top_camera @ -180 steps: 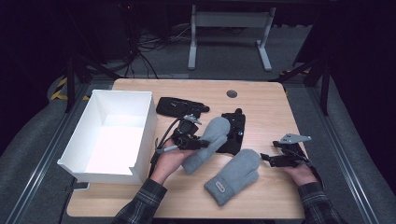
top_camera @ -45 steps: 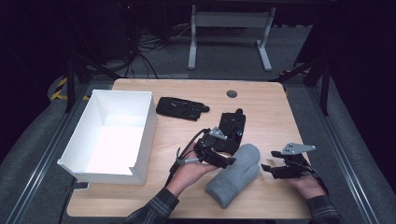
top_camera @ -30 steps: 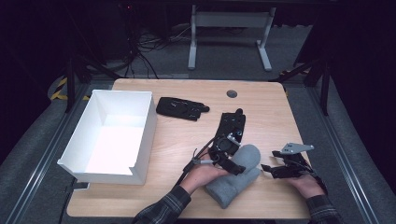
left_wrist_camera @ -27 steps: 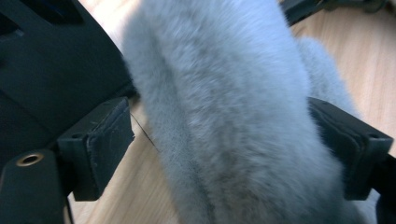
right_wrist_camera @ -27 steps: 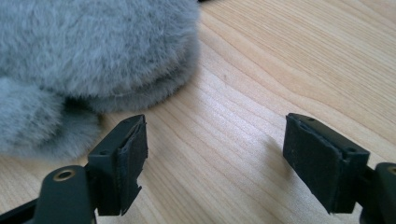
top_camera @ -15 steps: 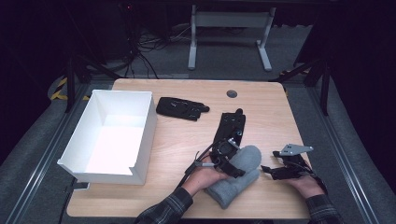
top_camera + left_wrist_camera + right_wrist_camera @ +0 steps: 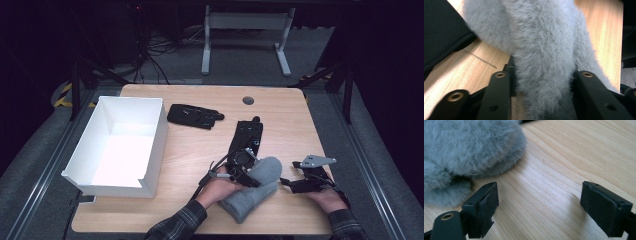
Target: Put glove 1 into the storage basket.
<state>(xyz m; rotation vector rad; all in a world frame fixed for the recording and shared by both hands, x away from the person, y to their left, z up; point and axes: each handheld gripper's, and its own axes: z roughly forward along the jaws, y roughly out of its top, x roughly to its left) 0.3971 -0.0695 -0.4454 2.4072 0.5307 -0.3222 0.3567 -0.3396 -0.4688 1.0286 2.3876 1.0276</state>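
While the left gripper [image 7: 248,176] has just been closing its fingers [image 7: 499,97] on the grey mittens [image 7: 252,192], the right gripper [image 7: 287,184] waits open just beside them. Putting them in the white box [image 7: 120,142] seems left, and the black gloves [image 7: 195,115] lie beyond.

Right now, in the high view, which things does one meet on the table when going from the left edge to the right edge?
White box → black glove lying flat → left gripper, its jaws around the grey mitten → right gripper, open beside the mitten, at the table's right edge.
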